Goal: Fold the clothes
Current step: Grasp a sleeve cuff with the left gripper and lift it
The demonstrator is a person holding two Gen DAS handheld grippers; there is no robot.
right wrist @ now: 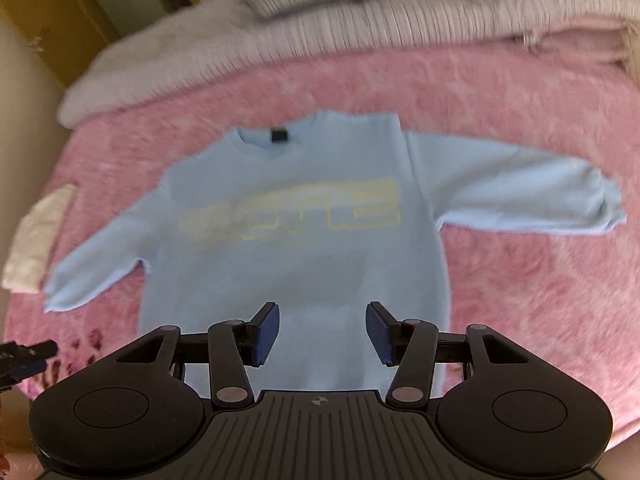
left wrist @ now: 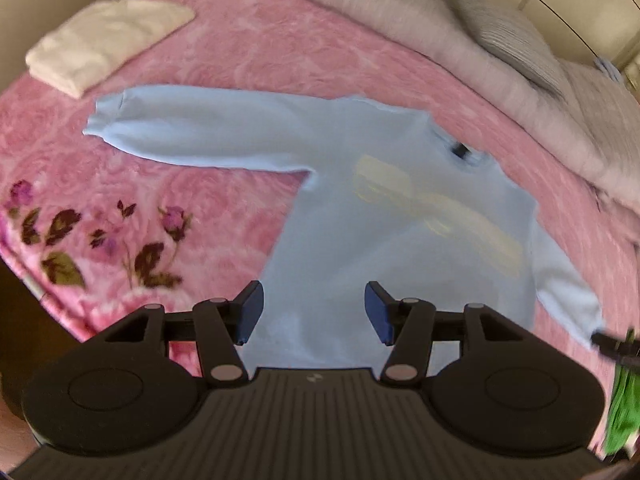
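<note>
Below us, a light blue sweatshirt lies face up and spread flat on a pink blanket, its pale yellow lettering across the chest and a small dark tag at the back of the collar. Both sleeves reach outward: in the right wrist view one sleeve runs toward the right edge and the other slants down to the left. We hold the right gripper above the lower body of the sweatshirt, its blue-padded jaws spread wide with nothing between them but the cloth seen beneath. Our left gripper hovers over the hem area on the other side, its jaws likewise parted and empty; whether either one touches the fabric we cannot tell through the blur. A folded white garment sits on the blanket near the end of the long sleeve in the left wrist view, apart from it. A heap of grey-white bedding lies along the far edge of the blanket beyond the collar. Dark printed flowers mark the blanket's near-left corner. A strip of green fabric shows at the right edge of the left wrist view.
</note>
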